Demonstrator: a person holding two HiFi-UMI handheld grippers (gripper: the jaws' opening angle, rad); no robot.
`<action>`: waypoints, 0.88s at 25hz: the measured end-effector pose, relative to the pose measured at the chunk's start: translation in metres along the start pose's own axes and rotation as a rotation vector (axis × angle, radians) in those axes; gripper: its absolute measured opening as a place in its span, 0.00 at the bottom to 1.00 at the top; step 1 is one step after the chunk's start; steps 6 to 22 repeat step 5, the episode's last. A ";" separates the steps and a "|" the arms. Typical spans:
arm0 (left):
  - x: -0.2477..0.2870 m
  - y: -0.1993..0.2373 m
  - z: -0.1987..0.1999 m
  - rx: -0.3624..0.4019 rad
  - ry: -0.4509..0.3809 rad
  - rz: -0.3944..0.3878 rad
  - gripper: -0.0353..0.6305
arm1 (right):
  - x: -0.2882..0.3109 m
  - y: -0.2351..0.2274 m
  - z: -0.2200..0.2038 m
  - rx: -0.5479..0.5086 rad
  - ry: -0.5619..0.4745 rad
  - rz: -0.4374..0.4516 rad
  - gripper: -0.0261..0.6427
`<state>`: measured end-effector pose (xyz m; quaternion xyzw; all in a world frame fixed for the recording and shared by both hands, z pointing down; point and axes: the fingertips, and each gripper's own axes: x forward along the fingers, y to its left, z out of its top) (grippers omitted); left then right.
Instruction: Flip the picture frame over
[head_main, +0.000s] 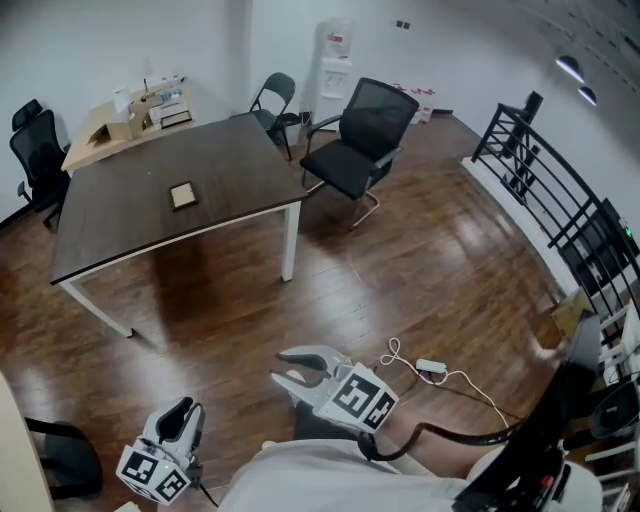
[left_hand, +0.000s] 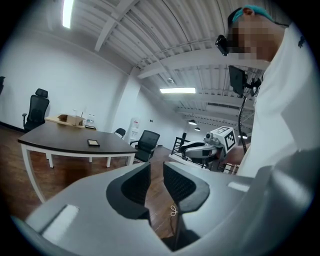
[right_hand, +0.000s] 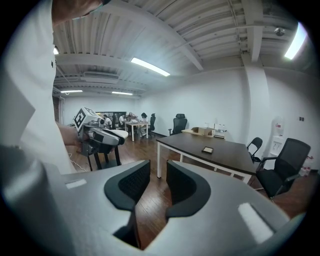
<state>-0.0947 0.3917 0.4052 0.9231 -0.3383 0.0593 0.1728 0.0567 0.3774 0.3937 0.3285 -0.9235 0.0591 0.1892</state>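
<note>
A small picture frame (head_main: 183, 194) lies flat near the middle of the dark brown table (head_main: 120, 230), far from both grippers. It also shows as a small dark rectangle in the left gripper view (left_hand: 93, 143) and the right gripper view (right_hand: 207, 149). My left gripper (head_main: 181, 412) hangs low at the bottom left, over the wood floor. My right gripper (head_main: 284, 366) is beside it, near the person's body. Both point toward the table. The jaws of each, left (left_hand: 156, 167) and right (right_hand: 158, 165), stand a narrow gap apart with nothing between them.
A black office chair (head_main: 358, 140) and a folding chair (head_main: 275, 100) stand beyond the table's right end. Another black chair (head_main: 35, 150) and a light desk with boxes (head_main: 110, 125) are at the far left. A white cable with an adapter (head_main: 430, 367) lies on the floor. A black railing (head_main: 560, 200) runs along the right.
</note>
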 end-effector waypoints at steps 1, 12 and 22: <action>0.000 0.002 0.000 -0.002 0.000 0.001 0.18 | 0.002 0.000 0.001 -0.001 0.001 0.001 0.20; 0.000 0.006 -0.001 -0.010 -0.001 0.003 0.18 | 0.004 0.001 0.001 -0.006 0.010 0.002 0.20; 0.000 0.006 -0.001 -0.010 -0.001 0.003 0.18 | 0.004 0.001 0.001 -0.006 0.010 0.002 0.20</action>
